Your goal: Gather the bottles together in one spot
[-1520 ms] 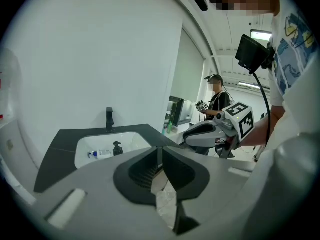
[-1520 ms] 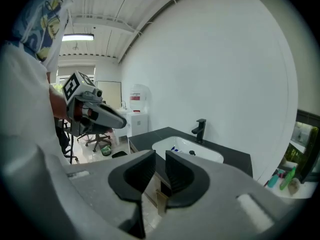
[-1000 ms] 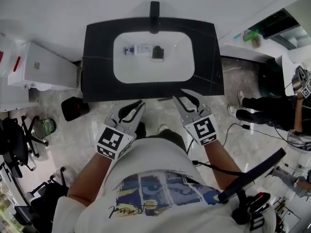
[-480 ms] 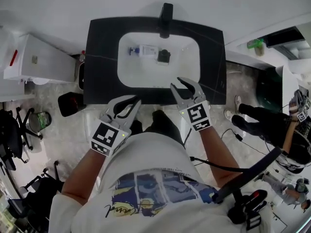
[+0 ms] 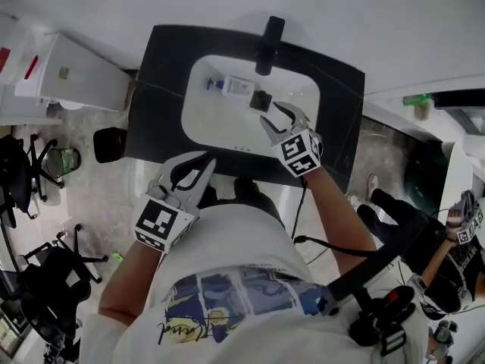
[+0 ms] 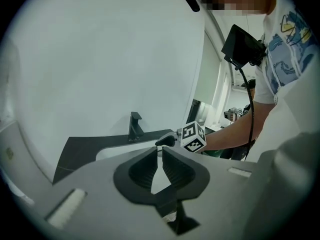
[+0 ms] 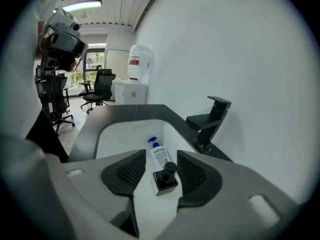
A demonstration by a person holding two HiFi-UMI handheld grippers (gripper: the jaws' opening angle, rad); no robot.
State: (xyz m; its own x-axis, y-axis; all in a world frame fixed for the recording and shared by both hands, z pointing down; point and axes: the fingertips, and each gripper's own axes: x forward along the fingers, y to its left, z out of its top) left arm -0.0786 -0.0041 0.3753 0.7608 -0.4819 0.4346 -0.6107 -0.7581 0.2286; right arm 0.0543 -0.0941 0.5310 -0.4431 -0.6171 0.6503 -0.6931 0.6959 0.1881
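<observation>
Two bottles are in the white sink basin (image 5: 198, 120). A white bottle (image 5: 235, 86) with a blue pump lies on its side, and a black square bottle (image 5: 261, 101) stands just right of it. My right gripper (image 5: 279, 116) hovers over the basin close behind the black bottle, its jaws opening and touching nothing. In the right gripper view the black bottle (image 7: 165, 178) and the white bottle (image 7: 160, 156) show in the gap of the right gripper (image 7: 161, 153), further ahead. My left gripper (image 5: 189, 174) hangs at the counter's front edge, shut and empty; its fingertips nearly meet in the left gripper (image 6: 160, 151) view.
A black faucet (image 5: 269, 36) stands at the back of the basin, set in a black counter (image 5: 159, 89). A white cabinet (image 5: 68, 82) and a black bin (image 5: 110, 144) are to the left. Office chairs (image 5: 30, 203) stand far left; another person (image 5: 447, 264) is at the right.
My right gripper has moved forward from the counter's front edge to over the basin, near the black bottle, and its jaws have spread wider. The left gripper stays by the front edge.
</observation>
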